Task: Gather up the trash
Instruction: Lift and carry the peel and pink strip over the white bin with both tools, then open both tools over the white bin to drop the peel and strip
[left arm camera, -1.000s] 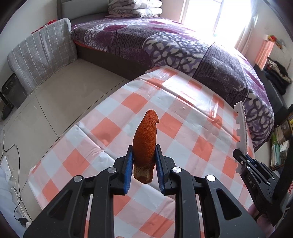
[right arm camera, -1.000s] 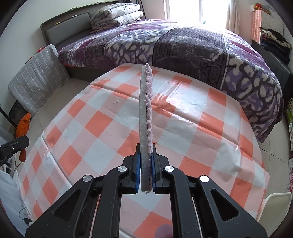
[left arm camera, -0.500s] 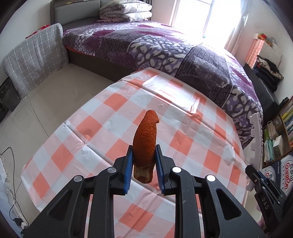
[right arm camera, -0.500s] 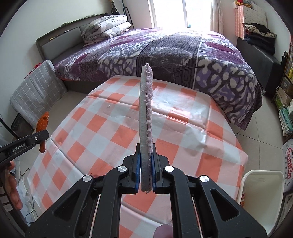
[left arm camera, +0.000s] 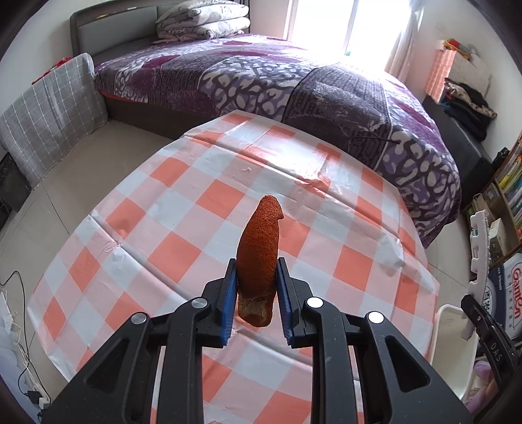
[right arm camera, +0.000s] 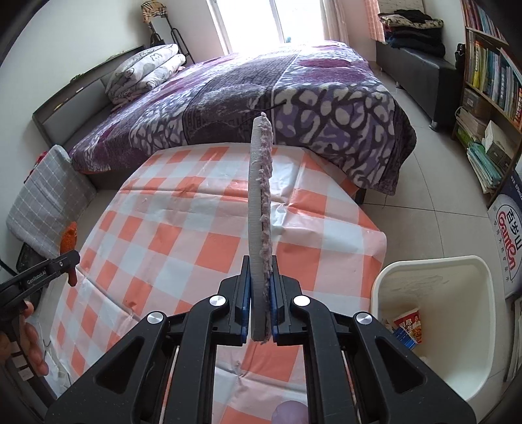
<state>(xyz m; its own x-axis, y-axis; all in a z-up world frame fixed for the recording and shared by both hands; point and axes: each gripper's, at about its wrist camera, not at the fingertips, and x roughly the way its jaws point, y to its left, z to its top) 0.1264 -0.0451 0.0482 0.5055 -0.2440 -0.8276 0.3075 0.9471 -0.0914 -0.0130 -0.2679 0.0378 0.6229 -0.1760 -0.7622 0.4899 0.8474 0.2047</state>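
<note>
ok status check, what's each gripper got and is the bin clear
Left gripper shut on orange peel. Right gripper shut on flat grey pad with purple fuzz. White bin open beside table, some packaging inside, nothing blocking.

Ahead of me a bed (right arm camera: 261, 94) under a purple patterned cover fills the room, folded bedding (right arm camera: 143, 73) at its headboard. Daylight pours through the window (right arm camera: 277, 19) beyond. Pale tiled floor (right arm camera: 434, 182) runs right toward a bookshelf (right arm camera: 489, 81) along the wall.
</note>
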